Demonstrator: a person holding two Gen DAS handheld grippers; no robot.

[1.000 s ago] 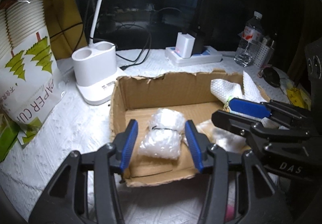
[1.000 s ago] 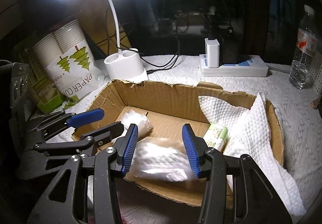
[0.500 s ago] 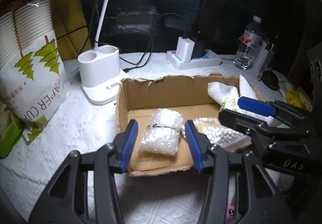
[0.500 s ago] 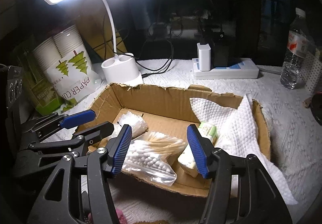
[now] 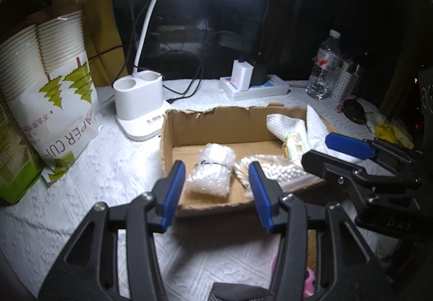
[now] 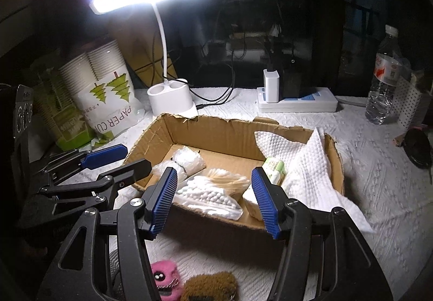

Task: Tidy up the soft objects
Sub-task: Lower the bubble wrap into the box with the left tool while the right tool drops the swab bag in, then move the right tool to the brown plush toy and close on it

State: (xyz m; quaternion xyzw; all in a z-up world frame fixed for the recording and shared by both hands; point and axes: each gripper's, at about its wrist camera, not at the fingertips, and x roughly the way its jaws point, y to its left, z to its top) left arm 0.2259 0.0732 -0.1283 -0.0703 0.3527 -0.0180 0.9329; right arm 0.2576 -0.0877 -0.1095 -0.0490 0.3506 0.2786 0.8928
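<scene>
Much of the room behind the cardboard box (image 6: pixel 232 136) is too dark for us to read, and the print on the small green packet (image 6: pixel 274 169) inside it is too small to make out. In front of the box, two soft toys are cut off by the lower edge: a pink plush (image 6: pixel 165 280) with button eyes and a brown fuzzy one (image 6: pixel 209 286). We see them well only from the right wrist; the left wrist view gives just a pink scrap at its bottom edge.

The left gripper (image 5: pixel 216 191) hangs before the near wall of the box with its ribbed blue pads apart and empty. The right gripper (image 6: pixel 213 199) hovers over the same near wall; its jaws have just been opening, they stand wider, and nothing is pressed between them.

Inside the box, at its left end, lies a crinkled clear bag of white stuff (image 5: pixel 212 174), tied with a dark band. Beside it, toward the middle, a flat clear bag of cotton swabs (image 6: pixel 211 190) lies with its corner on the near wall. At the right end an embossed paper towel (image 6: pixel 305 165) drapes over the torn rim.

Behind the box stands a white lamp (image 6: pixel 171 101), glaring strongly, on the tabletop (image 6: pixel 379 182), which is covered with textured white paper.
</scene>
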